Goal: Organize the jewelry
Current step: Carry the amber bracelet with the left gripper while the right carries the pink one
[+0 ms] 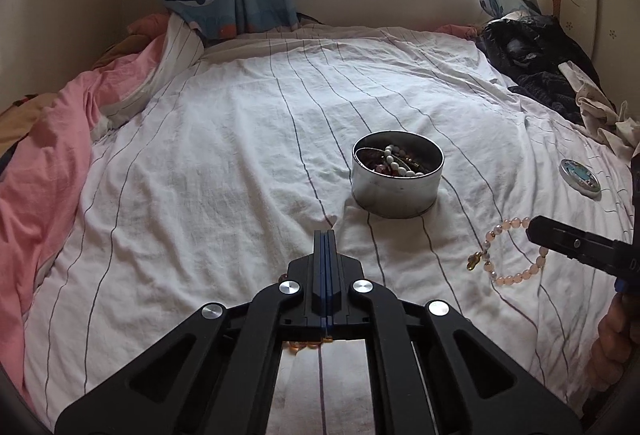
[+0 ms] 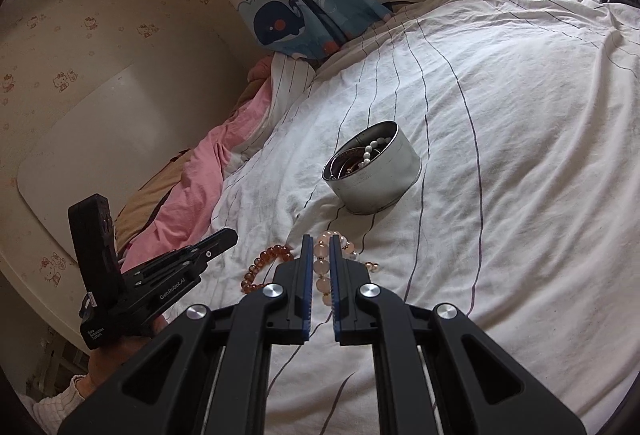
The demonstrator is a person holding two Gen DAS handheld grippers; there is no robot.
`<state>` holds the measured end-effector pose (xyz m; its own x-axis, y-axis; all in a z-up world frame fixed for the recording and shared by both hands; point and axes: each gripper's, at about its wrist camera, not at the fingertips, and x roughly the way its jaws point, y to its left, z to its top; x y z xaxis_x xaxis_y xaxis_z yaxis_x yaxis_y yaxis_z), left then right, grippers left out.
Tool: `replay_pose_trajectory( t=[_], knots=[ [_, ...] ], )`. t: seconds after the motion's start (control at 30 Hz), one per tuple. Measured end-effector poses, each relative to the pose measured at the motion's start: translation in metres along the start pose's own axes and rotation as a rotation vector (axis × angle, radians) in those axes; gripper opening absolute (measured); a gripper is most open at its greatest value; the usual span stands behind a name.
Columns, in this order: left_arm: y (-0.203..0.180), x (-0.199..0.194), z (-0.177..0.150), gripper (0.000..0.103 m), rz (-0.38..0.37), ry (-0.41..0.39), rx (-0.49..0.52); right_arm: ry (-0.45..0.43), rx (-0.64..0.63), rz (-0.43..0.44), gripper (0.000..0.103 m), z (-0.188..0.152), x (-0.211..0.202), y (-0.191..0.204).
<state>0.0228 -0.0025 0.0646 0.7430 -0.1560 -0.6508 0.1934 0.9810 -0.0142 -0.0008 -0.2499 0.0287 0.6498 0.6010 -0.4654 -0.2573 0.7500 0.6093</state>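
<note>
My right gripper (image 2: 320, 241) is shut on a pale pink bead bracelet (image 2: 320, 267), which shows between its blue pads. Seen from the left wrist, that bracelet (image 1: 516, 277) loops down from the right gripper (image 1: 534, 231) with a gold charm at its left end. An amber bead bracelet (image 2: 264, 267) lies on the striped sheet just left of the right fingers. My left gripper (image 1: 325, 235) is shut with nothing between its pads, and the right wrist view shows the left gripper (image 2: 226, 235) beside the amber beads, apart from them. Beyond both stands an open round metal tin (image 1: 394, 195) holding white beads (image 1: 396, 163) and other jewelry.
The tin (image 2: 380, 179) sits mid-bed on a white striped sheet (image 1: 220, 155). A round lid (image 1: 580, 179) lies at the right, with dark clothes (image 1: 532, 55) behind it. A pink quilt (image 1: 40, 175) is bunched along the left, and the wall and whale curtains stand at the back.
</note>
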Motion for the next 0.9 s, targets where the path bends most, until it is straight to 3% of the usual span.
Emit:
replay_pose_trajectory(
  t=[0.13,0.23,0.27,0.33,0.37,0.4,0.5,0.53,0.6,0.63,0.9],
  knots=[
    [0.015,0.000,-0.002,0.000,0.013,0.011,-0.032,0.002,0.009,0.002,0.008,-0.002,0.000,-0.003],
    [0.027,0.017,-0.011,0.001,0.009,0.098,-0.017,0.011,0.004,0.011,0.008,-0.004,0.001,-0.001],
    [0.030,0.023,-0.015,0.007,0.008,0.128,-0.014,0.017,0.002,0.012,0.008,-0.005,0.003,0.000],
    [0.032,0.032,-0.021,0.030,-0.005,0.154,-0.024,0.026,-0.001,0.015,0.008,-0.006,0.006,0.001],
    [0.031,0.034,-0.022,0.048,-0.001,0.153,-0.023,0.030,-0.002,0.016,0.009,-0.007,0.007,0.002],
    [0.028,0.036,-0.023,0.052,0.005,0.148,-0.011,0.034,-0.004,0.017,0.009,-0.008,0.008,0.003],
    [0.020,0.049,-0.028,0.051,0.012,0.182,0.031,0.040,-0.009,0.023,0.009,-0.008,0.009,0.004],
    [0.018,0.053,-0.029,0.045,0.019,0.197,0.043,0.041,-0.010,0.022,0.008,-0.009,0.010,0.005],
    [0.017,0.055,-0.030,0.014,0.023,0.212,0.055,0.040,-0.006,0.022,0.008,-0.009,0.009,0.004],
    [0.017,0.054,-0.030,0.011,0.020,0.216,0.056,0.037,-0.003,0.023,0.008,-0.009,0.009,0.004],
    [0.015,0.017,-0.010,0.010,-0.046,0.142,0.021,0.024,-0.004,0.035,0.008,-0.008,0.006,0.006]
  ],
)
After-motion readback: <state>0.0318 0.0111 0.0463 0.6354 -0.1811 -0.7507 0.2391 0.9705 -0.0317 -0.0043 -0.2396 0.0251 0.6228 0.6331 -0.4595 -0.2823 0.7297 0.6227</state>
